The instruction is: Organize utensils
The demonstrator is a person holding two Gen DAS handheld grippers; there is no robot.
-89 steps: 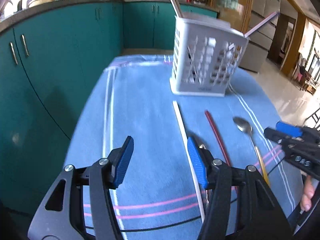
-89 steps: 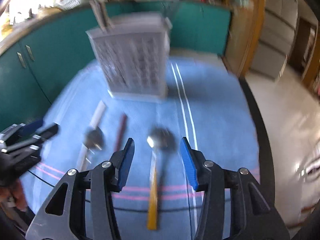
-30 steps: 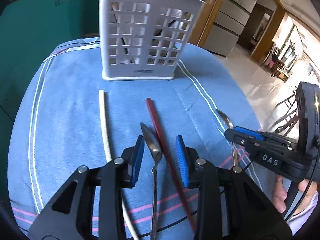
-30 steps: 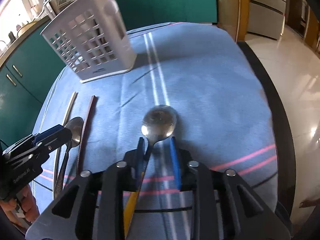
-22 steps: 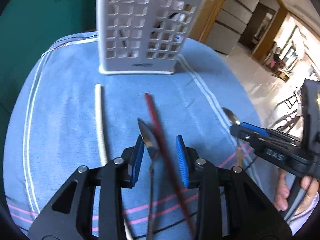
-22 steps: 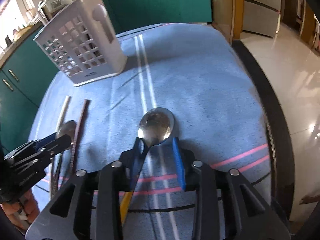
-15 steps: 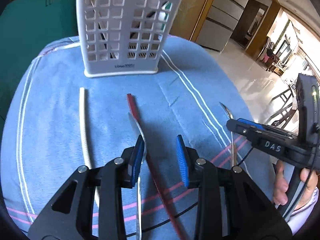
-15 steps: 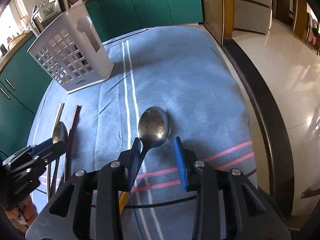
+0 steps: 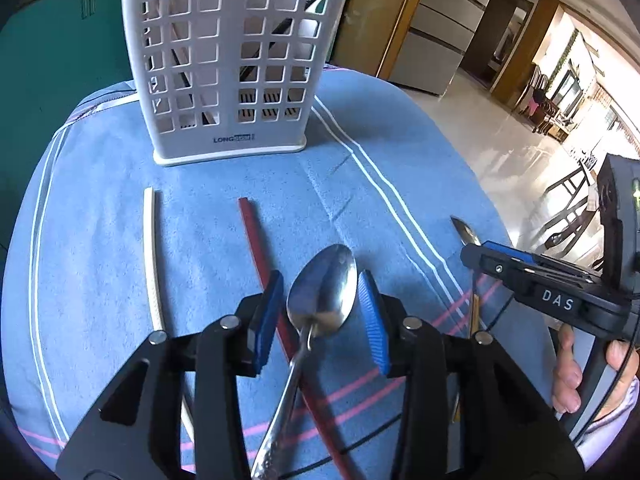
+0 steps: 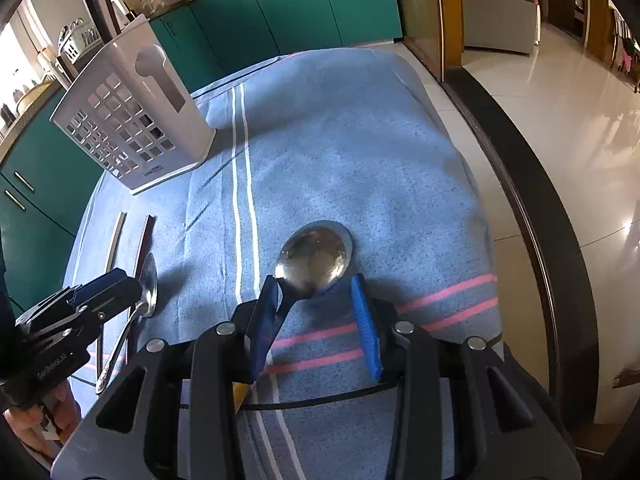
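The counter (image 10: 532, 208) is covered by a blue striped towel (image 9: 100, 208), and all utensils lie on that towel. A white slotted utensil basket (image 9: 232, 68) stands upright at the far end of the towel and has utensils standing inside it. In front of it, a white chopstick (image 9: 150, 260) and a red chopstick (image 9: 256, 248) lie side by side but apart, both pointing toward the basket. The left hand-held gripper (image 9: 320, 320) points down at the towel with its jaws opening. The bowl of a silver spoon (image 9: 324, 296) sits between the blue pads with a gap on each side, so neither pad presses on it. The handle of this spoon runs back under the gripper and crosses over the red chopstick. The right hand-held gripper (image 10: 314, 320) is also unclenched. The bowl of a yellow-handled spoon (image 10: 316, 256) lies just beyond its fingertips. The neck of that spoon runs close along the pad on the picture's left, and the other pad stands clear of it. The yellow handle shows beneath the gripper body. The spoon rests on the towel just right of the white double stripe. In the left wrist view, a person's hand (image 9: 572, 372) grips the handle of the right unit. Teal cabinets (image 10: 296, 4) stand behind the counter.
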